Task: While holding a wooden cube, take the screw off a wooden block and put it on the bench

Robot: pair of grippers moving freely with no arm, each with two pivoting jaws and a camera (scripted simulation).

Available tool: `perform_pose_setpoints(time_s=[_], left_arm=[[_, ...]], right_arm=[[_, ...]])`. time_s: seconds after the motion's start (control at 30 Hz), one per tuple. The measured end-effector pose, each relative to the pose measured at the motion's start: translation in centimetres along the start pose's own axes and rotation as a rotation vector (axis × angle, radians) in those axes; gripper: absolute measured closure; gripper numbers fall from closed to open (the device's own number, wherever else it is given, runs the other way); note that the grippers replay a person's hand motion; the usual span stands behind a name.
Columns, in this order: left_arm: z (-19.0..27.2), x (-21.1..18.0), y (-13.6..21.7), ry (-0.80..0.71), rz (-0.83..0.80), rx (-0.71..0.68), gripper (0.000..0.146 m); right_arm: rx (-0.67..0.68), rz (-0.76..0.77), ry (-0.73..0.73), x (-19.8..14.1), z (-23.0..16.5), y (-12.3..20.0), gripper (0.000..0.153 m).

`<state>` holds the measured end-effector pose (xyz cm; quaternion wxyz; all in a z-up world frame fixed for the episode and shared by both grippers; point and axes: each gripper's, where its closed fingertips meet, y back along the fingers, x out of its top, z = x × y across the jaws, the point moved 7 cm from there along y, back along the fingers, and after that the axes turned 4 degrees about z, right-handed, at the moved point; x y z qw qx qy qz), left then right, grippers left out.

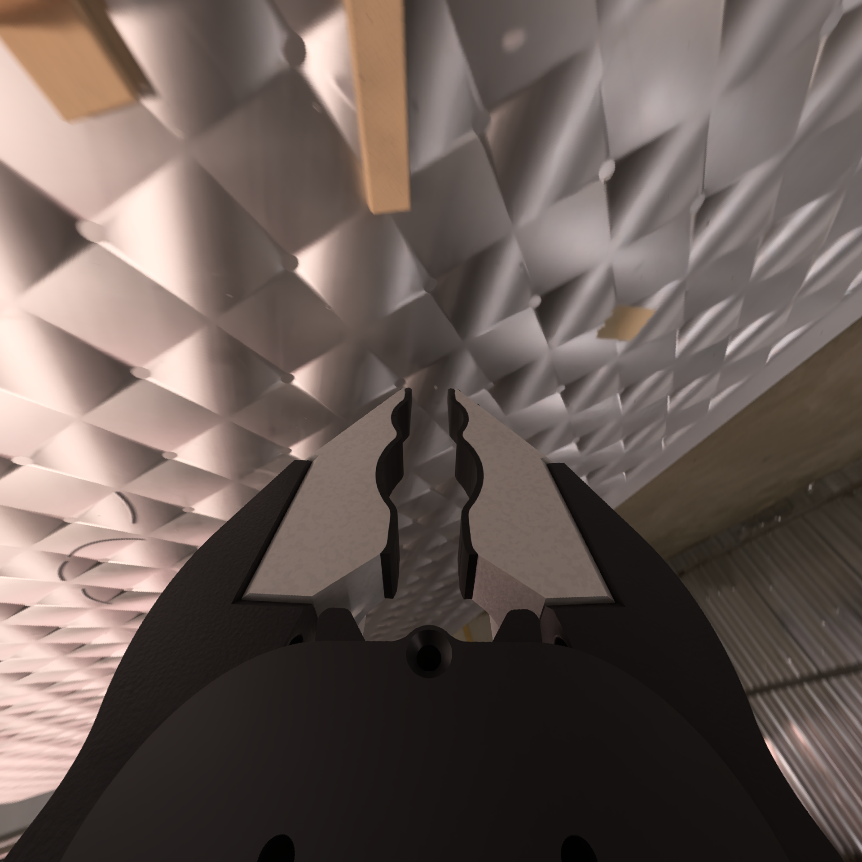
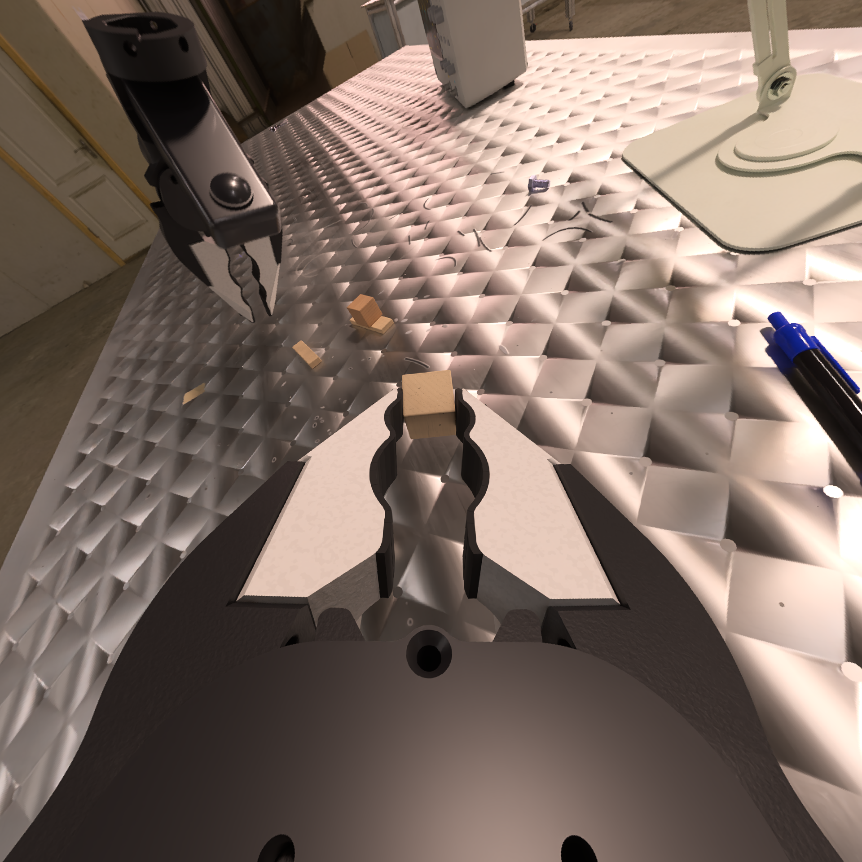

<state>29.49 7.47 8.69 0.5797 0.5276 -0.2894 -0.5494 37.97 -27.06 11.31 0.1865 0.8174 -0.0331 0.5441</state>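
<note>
My right gripper is shut on a pale wooden cube, held at the fingertips a little above the metal bench. A wooden block with a flat piece at its foot stands on the bench ahead of it. A small bluish screw lies on the bench farther back, apart from the block. My left gripper points down at the bench left of the block, its jaws slightly apart and empty. In the left wrist view the gripper holds nothing; the block is at the top left.
A small wooden strip and a thin chip lie near the block; the strip and chip also show in the left wrist view. A pale lamp base, a white box and blue-capped pens stand on the right. The bench edge runs along the left.
</note>
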Motion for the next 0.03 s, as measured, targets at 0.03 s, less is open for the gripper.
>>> perform_pose_setpoints(time_s=[0.03], left_arm=[[-0.32, 0.27, 0.21, 0.012, 0.034, 0.003, 0.133]], right_arm=[[0.0, 0.001, -0.001, -0.01, 0.01, 0.03, 0.131]])
